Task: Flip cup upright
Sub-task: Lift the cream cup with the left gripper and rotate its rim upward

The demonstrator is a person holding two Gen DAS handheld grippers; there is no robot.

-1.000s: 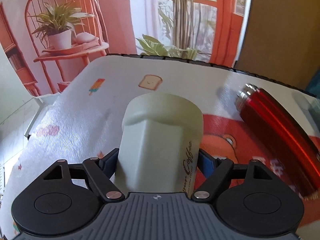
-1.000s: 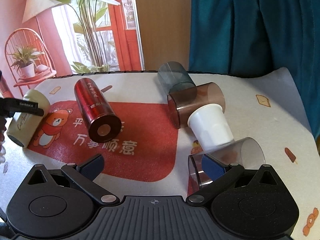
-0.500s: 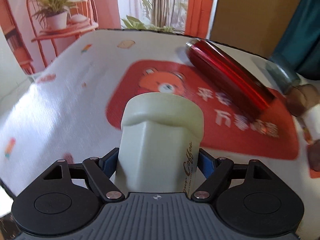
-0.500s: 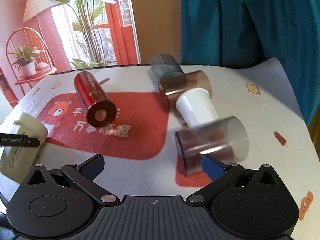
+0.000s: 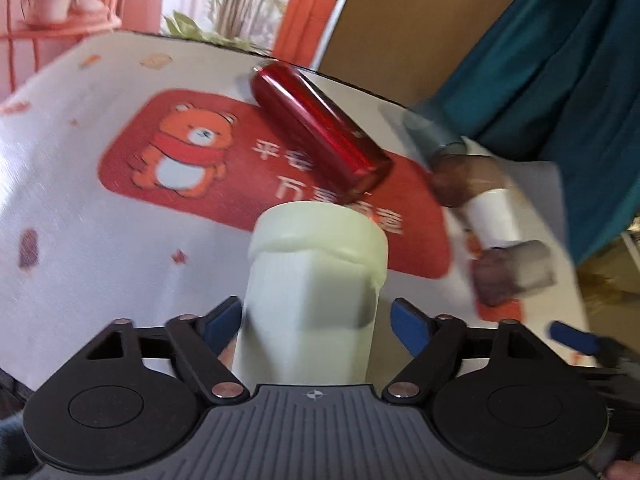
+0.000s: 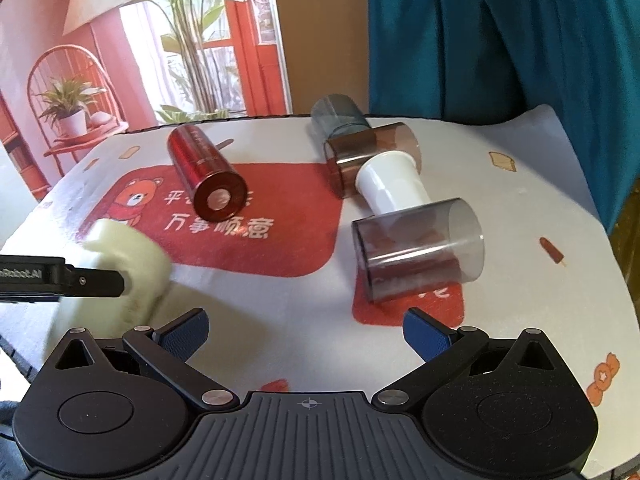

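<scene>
My left gripper [image 5: 316, 322] is shut on a pale green coffee cup [image 5: 316, 280], held above the near left of the table; the cup [image 6: 124, 264] and the left gripper's finger [image 6: 60, 280] also show in the right wrist view. My right gripper [image 6: 306, 334] is open and empty, over the table's front edge. A red metal cup [image 6: 206, 174] lies on its side on the red mat. A white cup [image 6: 390, 190], a brown clear cup [image 6: 370, 158], a grey clear cup [image 6: 338, 120] and a smoky clear cup [image 6: 418, 250] lie on their sides at the right.
The table wears a white cloth with a red bear mat [image 6: 224, 224]. A teal curtain [image 6: 500, 36] hangs behind the right side. A printed backdrop with a chair and plants [image 6: 72, 96] stands behind the left. The table's right edge [image 6: 624, 300] is near.
My left gripper has carried the green cup nearer and to the right, turning toward the other cups. The right gripper has drawn back a little; the lying cups stayed put.
</scene>
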